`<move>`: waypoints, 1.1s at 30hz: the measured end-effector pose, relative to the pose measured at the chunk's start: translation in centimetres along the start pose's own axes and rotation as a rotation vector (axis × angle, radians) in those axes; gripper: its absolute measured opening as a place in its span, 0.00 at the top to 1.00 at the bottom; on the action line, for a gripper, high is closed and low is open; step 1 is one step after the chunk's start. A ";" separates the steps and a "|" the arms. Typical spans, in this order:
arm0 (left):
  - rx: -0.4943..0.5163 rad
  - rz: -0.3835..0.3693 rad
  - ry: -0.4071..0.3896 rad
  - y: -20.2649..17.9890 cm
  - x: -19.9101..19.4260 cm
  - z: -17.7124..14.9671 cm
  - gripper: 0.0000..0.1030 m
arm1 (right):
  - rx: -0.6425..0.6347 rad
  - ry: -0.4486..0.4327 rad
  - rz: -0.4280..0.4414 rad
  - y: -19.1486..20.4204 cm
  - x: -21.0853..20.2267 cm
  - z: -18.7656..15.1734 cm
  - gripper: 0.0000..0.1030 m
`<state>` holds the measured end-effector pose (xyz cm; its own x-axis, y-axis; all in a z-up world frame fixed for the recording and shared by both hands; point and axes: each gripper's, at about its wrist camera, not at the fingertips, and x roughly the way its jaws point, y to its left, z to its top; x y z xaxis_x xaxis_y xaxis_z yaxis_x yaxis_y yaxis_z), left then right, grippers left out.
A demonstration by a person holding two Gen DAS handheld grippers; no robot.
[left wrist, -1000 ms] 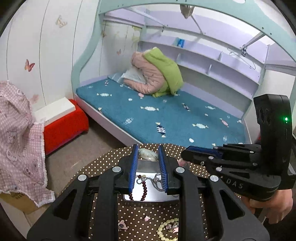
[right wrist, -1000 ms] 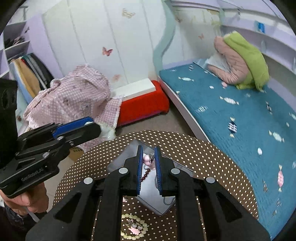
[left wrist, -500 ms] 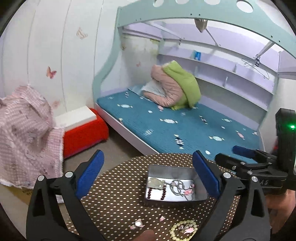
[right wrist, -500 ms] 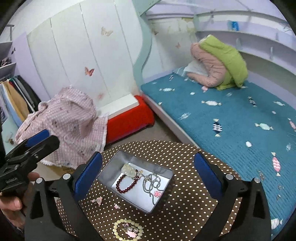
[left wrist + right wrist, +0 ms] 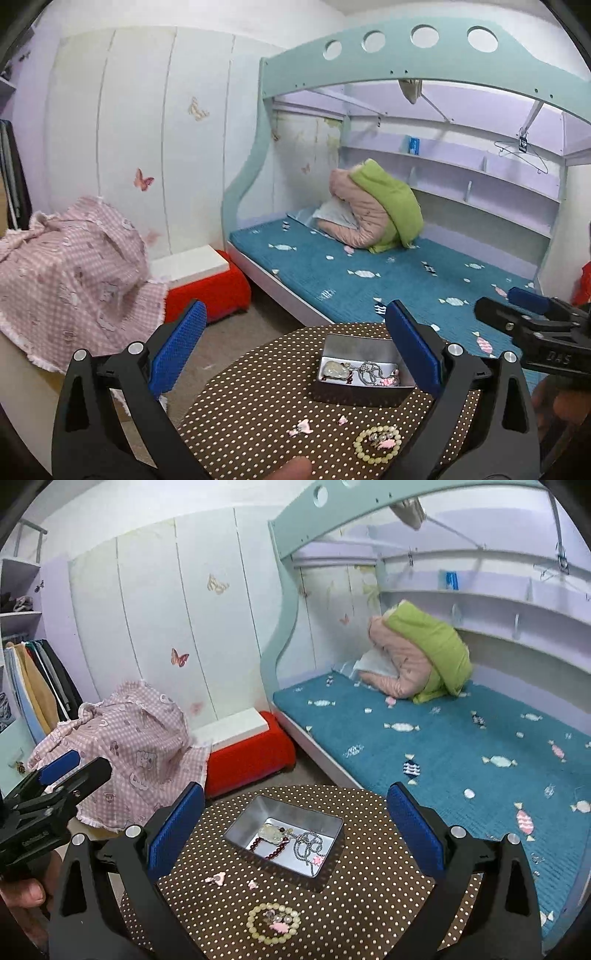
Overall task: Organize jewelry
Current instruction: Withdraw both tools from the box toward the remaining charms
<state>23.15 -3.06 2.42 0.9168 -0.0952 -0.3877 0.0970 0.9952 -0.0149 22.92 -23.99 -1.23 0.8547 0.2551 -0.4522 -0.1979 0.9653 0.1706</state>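
Note:
A metal tin [image 5: 328, 391] [image 5: 332, 825] stands on a round brown polka-dot table [image 5: 251, 406] [image 5: 369, 897]. It holds a pale pendant [image 5: 271, 831], a dark red bead bracelet [image 5: 275, 851] and a silver chain [image 5: 308, 847]. A cream bead bracelet [image 5: 377, 444] [image 5: 274, 922] and small pink pieces [image 5: 301, 429] [image 5: 216, 878] lie on the table in front of the tin. My left gripper [image 5: 295, 350] and my right gripper [image 5: 295, 827] are both open, empty and held back above the table.
A bed with a blue cover [image 5: 388, 273] lies behind the table. A red box with a white top [image 5: 207, 284] and a pink checked cloth [image 5: 66, 266] are on the left. Clothes hang at the far left [image 5: 37, 686].
Both grippers opened from nearly shut to wide open and drew up and back from the tin. The jewelry stayed in the tin.

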 end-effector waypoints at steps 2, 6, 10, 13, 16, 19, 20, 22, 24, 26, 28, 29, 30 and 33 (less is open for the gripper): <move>-0.003 0.009 -0.011 0.2 -1.0 -0.2 0.05 | -0.007 -0.020 -0.007 0.5 -1.2 -0.1 0.08; -0.014 0.036 -0.036 0.5 -3.4 -0.7 0.05 | -0.016 -0.070 -0.040 1.6 -3.7 -0.6 0.08; -0.019 0.066 -0.067 0.4 -5.7 -1.3 0.05 | -0.025 -0.105 -0.082 2.4 -5.6 -1.2 0.08; -0.028 0.079 -0.077 0.6 -7.1 -1.7 0.05 | -0.034 -0.131 -0.113 2.9 -7.0 -1.7 0.08; -0.041 0.084 -0.086 0.7 -8.2 -2.2 0.05 | -0.043 -0.137 -0.121 3.3 -7.7 -2.1 0.08; -0.039 0.099 -0.091 0.8 -9.0 -3.0 0.05 | -0.043 -0.133 -0.116 3.6 -7.9 -2.8 0.08; -0.037 0.106 -0.089 0.9 -9.1 -3.2 0.05 | -0.046 -0.129 -0.116 3.7 -8.0 -3.1 0.08; -0.040 0.113 -0.079 1.0 -9.3 -4.0 0.05 | -0.048 -0.120 -0.116 3.8 -7.9 -3.6 0.07; -0.048 0.111 -0.069 1.4 -9.5 -4.9 0.05 | -0.044 -0.103 -0.105 4.0 -7.6 -4.3 0.08; -0.053 0.116 -0.059 1.9 -9.5 -5.5 0.05 | -0.051 -0.088 -0.098 4.2 -7.3 -4.9 0.08; -0.056 0.117 -0.052 2.1 -9.7 -6.3 0.05 | -0.056 -0.081 -0.097 4.3 -7.2 -5.3 0.08; -0.055 0.119 -0.047 2.2 -9.7 -6.6 0.05 | -0.052 -0.078 -0.090 4.4 -7.1 -5.6 0.08; -0.054 0.124 -0.041 2.2 -9.7 -6.9 0.05 | -0.050 -0.074 -0.086 4.4 -7.0 -5.7 0.08; -0.055 0.133 -0.033 2.5 -9.5 -7.3 0.05 | -0.058 -0.067 -0.088 4.6 -6.8 -6.0 0.08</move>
<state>11.80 0.46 -0.68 0.9327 0.0380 -0.3587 -0.0469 0.9988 -0.0161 13.29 -20.94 -2.58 0.8999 0.1664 -0.4030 -0.1463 0.9860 0.0804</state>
